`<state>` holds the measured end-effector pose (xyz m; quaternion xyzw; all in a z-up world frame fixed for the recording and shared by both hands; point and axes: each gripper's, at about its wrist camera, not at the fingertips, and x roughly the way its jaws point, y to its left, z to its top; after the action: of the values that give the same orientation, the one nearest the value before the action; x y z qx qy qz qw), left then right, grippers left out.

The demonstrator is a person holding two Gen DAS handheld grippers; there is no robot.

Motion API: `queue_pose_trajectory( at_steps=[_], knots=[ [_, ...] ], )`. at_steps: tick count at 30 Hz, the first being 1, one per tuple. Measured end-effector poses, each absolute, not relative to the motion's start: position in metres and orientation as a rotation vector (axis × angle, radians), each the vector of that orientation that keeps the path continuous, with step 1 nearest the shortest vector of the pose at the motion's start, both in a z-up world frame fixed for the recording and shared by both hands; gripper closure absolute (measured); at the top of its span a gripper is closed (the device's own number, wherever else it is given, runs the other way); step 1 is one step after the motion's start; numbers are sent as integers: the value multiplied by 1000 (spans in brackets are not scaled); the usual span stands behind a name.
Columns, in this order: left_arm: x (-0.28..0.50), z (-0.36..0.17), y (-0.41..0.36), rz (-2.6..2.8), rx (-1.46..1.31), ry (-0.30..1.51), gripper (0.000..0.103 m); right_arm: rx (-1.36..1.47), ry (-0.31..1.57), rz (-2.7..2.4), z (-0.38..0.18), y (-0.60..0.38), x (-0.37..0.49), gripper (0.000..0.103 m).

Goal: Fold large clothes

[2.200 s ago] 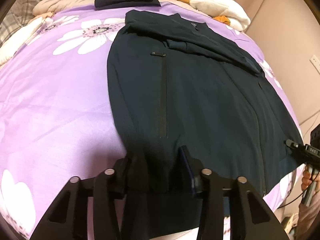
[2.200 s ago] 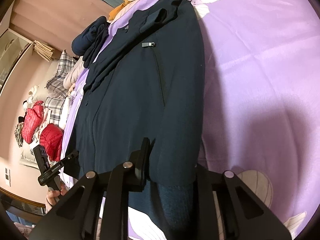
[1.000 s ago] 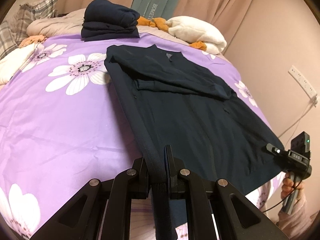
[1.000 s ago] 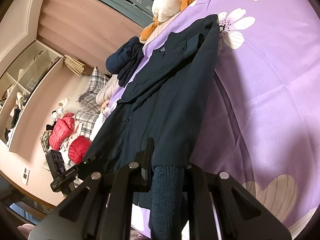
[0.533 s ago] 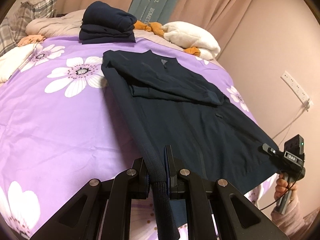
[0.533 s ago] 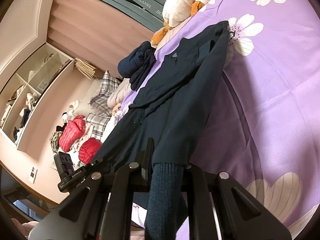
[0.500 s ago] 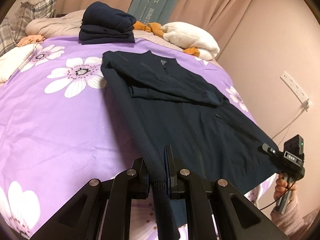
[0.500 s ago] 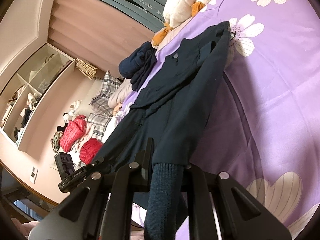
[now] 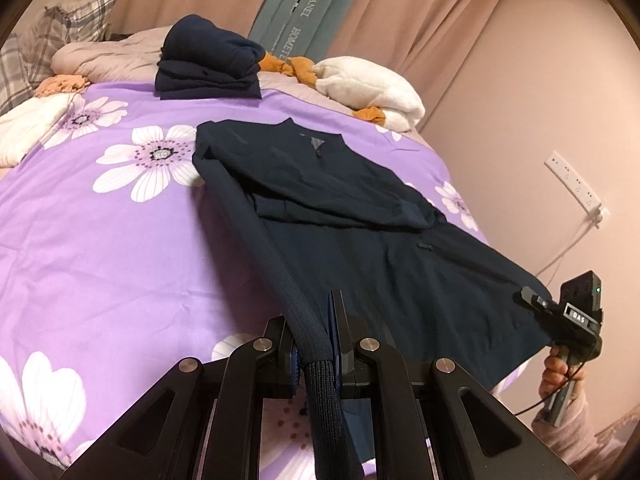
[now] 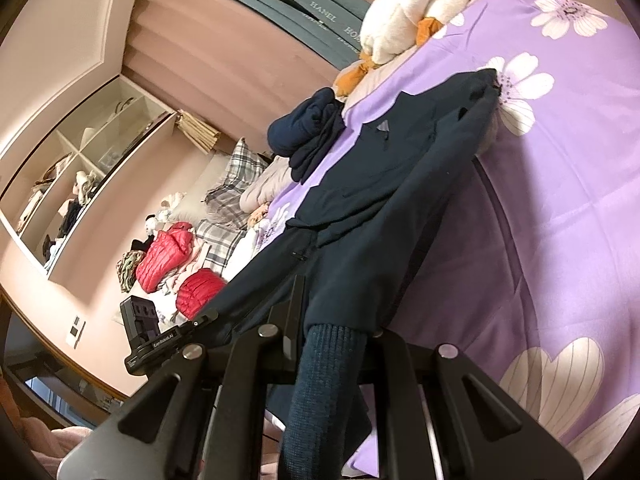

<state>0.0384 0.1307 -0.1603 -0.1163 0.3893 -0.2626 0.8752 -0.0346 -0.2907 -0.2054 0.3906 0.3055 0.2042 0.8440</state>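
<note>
Both corners pinched now, left tool [image 9: 313,345] and right tool [image 10: 335,330] clamped tight on the jacket [image 9: 360,216] hem, lifted off the bed [image 9: 100,240] versus flat earlier, ready to fold up.

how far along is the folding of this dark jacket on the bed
Early to middle. Done: a folded navy stack sits at the head of the purple flowered bedspread, and the dark jacket has a sleeve laid across its chest. In hand: the left gripper and right gripper each pinch the ribbed hem, which is raised off the bed. Left: folding the jacket's body over and stacking it.
</note>
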Motion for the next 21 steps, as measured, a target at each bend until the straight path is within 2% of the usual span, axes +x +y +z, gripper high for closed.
queue_pose_trajectory(
  at_steps=[21],
  knots=[
    [6, -129, 152, -583, -299, 773, 94, 797, 540, 565, -158, -276, -60, 91]
  ],
)
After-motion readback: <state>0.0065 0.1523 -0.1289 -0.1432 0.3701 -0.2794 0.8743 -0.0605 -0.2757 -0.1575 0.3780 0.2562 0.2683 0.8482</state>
